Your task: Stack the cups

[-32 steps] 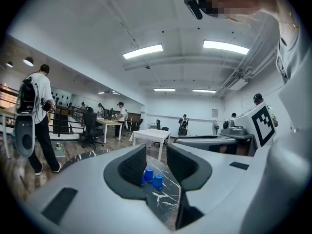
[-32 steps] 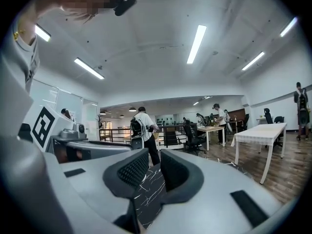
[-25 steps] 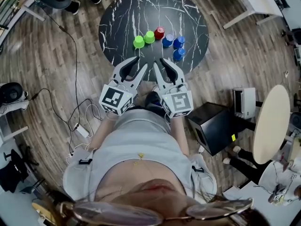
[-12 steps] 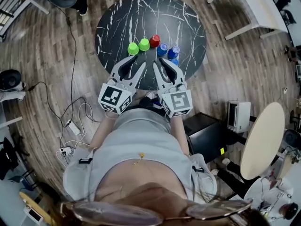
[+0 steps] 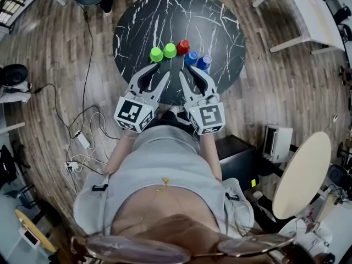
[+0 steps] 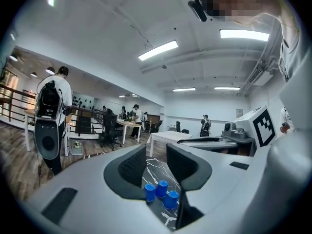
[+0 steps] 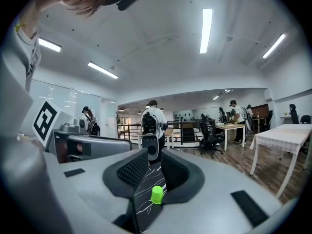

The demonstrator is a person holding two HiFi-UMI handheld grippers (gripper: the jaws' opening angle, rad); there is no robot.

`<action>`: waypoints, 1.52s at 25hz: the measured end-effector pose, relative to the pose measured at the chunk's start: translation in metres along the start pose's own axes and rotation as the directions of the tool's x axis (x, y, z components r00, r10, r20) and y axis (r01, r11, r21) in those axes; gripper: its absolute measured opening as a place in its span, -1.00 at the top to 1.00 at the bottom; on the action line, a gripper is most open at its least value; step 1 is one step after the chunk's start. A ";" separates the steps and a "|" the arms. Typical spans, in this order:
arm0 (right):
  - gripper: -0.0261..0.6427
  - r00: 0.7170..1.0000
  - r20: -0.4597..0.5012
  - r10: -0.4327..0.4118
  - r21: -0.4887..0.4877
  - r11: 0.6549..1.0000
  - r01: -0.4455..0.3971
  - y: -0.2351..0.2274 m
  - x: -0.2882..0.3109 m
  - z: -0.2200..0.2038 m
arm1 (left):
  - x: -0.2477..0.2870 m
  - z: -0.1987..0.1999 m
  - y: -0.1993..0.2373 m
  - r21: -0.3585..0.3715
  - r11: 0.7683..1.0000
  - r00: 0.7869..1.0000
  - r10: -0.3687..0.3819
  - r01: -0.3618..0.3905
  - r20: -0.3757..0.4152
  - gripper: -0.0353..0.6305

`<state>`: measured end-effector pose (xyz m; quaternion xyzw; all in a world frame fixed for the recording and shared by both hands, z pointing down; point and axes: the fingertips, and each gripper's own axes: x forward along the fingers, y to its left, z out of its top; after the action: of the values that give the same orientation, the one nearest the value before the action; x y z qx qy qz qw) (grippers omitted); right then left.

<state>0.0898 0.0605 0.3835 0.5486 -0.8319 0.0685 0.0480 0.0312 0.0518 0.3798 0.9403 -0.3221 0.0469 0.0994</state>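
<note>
The round black table (image 5: 179, 15), veined white, stands on a wood-plank floor (image 5: 49, 65), and you stand at its near edge. A round beige table (image 5: 302, 172) and a black box (image 5: 237, 150) sit well apart at your right. A power strip (image 5: 83, 141) with cables lies on the floor at your left.

Your left gripper (image 5: 160, 72) reaches over the table's near edge, pointing across the tabletop. Its jaws stand wide apart and nothing is between the pads. The left gripper view shows only the tabletop and the blue cups (image 6: 161, 189) beyond the gap.

Your right gripper (image 5: 188, 72) lies just beside it, roughly parallel and likewise over the near edge. Its jaws are narrower but still parted, with a clear gap and nothing gripped. The right gripper view shows a green cup (image 7: 156, 194) standing on the table past the gap.

Just ahead of both grippers, the first green cup (image 5: 157, 54), a second green cup (image 5: 170, 50) and the red cup (image 5: 183, 46) form a short row. They stand near one another but apart. The blue cups cluster just right of the red cup. The head view shows two of them, the left gripper view three, close together. Each cup stands on its own, none nested in another. Neither gripper touches any of them.
</note>
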 end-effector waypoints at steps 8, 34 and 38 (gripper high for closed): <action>0.65 1.000 -0.013 -0.016 0.011 1.000 0.017 -0.010 0.015 -0.003 | 0.015 0.001 0.011 0.004 1.000 1.000 -0.021 0.021 -0.019 0.51; 0.60 0.953 -0.186 -0.238 -0.014 0.971 0.240 -0.050 0.105 -0.034 | 0.077 -0.007 0.095 -0.007 0.970 0.964 -0.242 0.243 -0.112 0.51; 0.59 0.939 -0.222 -0.262 -0.005 0.963 0.268 -0.056 0.115 -0.046 | 0.082 -0.013 0.101 -0.017 0.960 0.952 -0.278 0.278 -0.127 0.51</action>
<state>0.0963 -0.0573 0.4502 0.6450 -0.7391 0.1325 0.1418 0.0334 -0.0721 0.4209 0.9714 -0.1794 0.0931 0.1250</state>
